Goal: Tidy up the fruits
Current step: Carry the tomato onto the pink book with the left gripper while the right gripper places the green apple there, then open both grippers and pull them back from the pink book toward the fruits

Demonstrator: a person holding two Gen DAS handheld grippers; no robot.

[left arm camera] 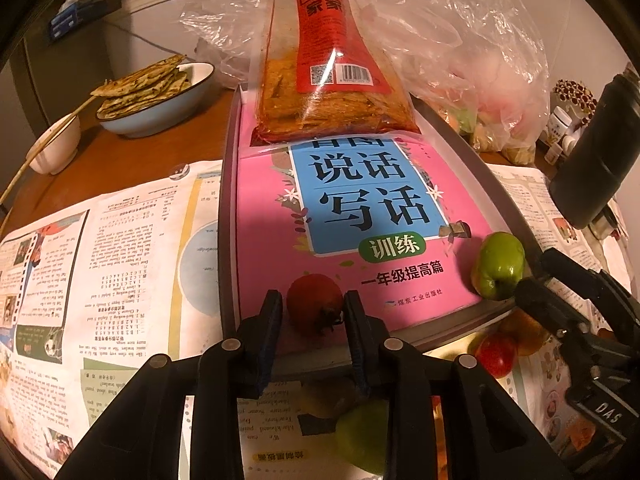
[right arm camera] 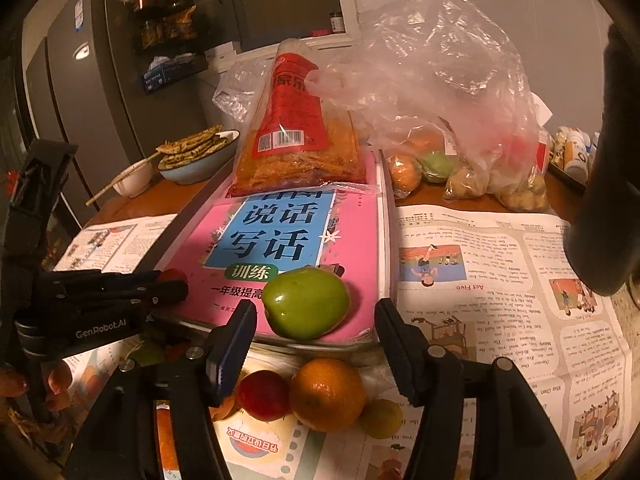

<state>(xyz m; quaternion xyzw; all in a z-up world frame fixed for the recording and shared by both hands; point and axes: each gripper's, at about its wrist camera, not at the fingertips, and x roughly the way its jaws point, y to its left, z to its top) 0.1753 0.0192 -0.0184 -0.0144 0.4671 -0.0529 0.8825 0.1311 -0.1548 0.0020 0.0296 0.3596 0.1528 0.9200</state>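
Observation:
A small red fruit (left arm camera: 315, 305) sits between the fingers of my left gripper (left arm camera: 313, 312), over the near edge of a pink book (left arm camera: 360, 216); the pads close on both sides of it. A green fruit (right arm camera: 306, 303) lies on the book's near right corner; it also shows in the left wrist view (left arm camera: 499, 266). My right gripper (right arm camera: 314, 332) is open, its fingers either side of and just short of the green fruit. Below it an orange (right arm camera: 327, 394), a red fruit (right arm camera: 262, 395) and a yellow-green fruit (right arm camera: 382, 418) lie on newspaper.
The book lies in a grey tray (left arm camera: 226, 216) with a red snack packet (left arm camera: 328, 68) on its far end. A plastic bag of fruit (right arm camera: 460, 136) sits behind on the right. A bowl of flatbreads (left arm camera: 156, 92) and a small white bowl (left arm camera: 56, 146) stand at left.

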